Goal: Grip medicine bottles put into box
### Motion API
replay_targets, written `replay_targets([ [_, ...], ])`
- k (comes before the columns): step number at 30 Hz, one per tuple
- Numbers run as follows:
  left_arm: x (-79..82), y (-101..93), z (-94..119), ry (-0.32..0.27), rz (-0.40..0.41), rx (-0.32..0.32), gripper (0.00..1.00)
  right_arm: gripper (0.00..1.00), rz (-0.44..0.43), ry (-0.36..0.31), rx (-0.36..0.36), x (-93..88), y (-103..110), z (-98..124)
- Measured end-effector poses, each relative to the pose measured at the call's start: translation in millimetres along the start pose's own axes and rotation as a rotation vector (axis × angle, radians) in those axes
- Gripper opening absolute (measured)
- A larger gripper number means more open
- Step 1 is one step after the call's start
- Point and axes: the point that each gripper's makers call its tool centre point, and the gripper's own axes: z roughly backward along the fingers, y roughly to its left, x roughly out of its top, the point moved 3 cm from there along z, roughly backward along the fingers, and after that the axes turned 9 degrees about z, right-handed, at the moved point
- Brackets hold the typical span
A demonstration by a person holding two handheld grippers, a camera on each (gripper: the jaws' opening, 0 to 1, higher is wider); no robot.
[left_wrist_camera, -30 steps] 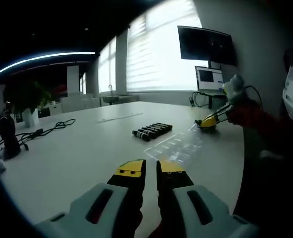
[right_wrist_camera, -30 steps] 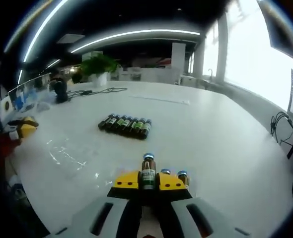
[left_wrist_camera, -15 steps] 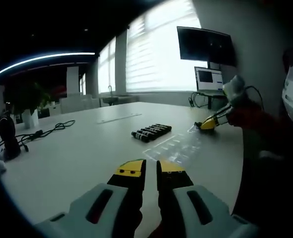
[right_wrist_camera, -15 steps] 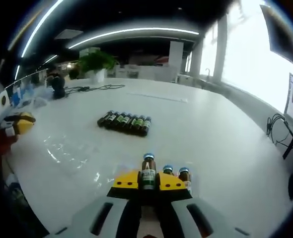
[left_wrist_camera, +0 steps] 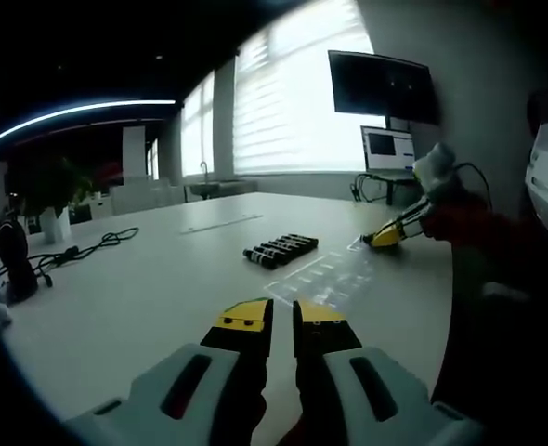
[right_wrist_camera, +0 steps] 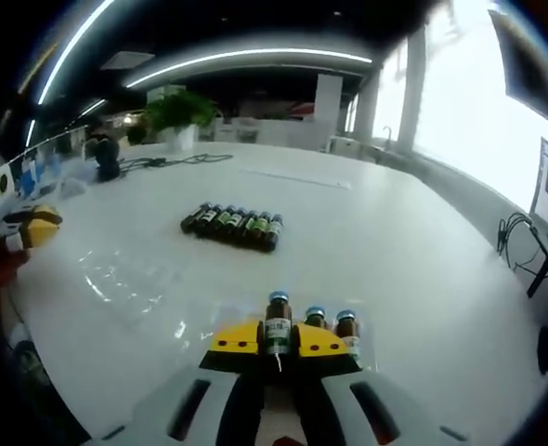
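In the right gripper view my right gripper (right_wrist_camera: 276, 340) is shut on an upright brown medicine bottle (right_wrist_camera: 277, 321) with a blue cap. Two like bottles (right_wrist_camera: 346, 331) stand just to its right. A row of several dark bottles (right_wrist_camera: 232, 226) lies on the white table farther off, and a clear plastic tray (right_wrist_camera: 130, 279) glints to the left. In the left gripper view my left gripper (left_wrist_camera: 281, 316) hangs shut above the table with nothing in it. Beyond it are the bottle row (left_wrist_camera: 280, 249), the clear tray (left_wrist_camera: 325, 274) and the right gripper (left_wrist_camera: 384, 238) at the tray's far end.
The white table (left_wrist_camera: 144, 288) is wide. A cable (left_wrist_camera: 79, 247) and a potted plant (left_wrist_camera: 51, 200) lie at its far left, with a monitor (left_wrist_camera: 390, 149) by the window. A person's gloved hand (left_wrist_camera: 434, 169) and red sleeve hold the right gripper. The left gripper (right_wrist_camera: 31, 228) shows at the left edge.
The right gripper view has shifted slightly, and the two standing bottles beside the held one show a little more fully. The left gripper has stayed almost still.
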Motion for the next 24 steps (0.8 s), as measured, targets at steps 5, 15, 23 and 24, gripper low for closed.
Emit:
replay_targets([
  [5,-0.2,-1.2,-0.1,0.001,-0.002,-0.002,0.03,0.09,-0.014,-0.029,0.004,2.5,-0.4,1.0],
  [15,2.7,-2.0,1.6,-0.006,-0.007,0.0,0.03,0.09,-0.021,-0.063,0.008,6.5,-6.7,7.0],
  [23,2.9,-1.6,2.1,-0.006,-0.008,0.002,0.03,0.05,-0.003,-0.044,0.043,1.4,-7.6,12.7],
  [24,2.7,-1.5,2.1,-0.006,-0.006,0.002,0.03,0.05,-0.009,-0.047,0.049,0.9,-7.6,13.5],
])
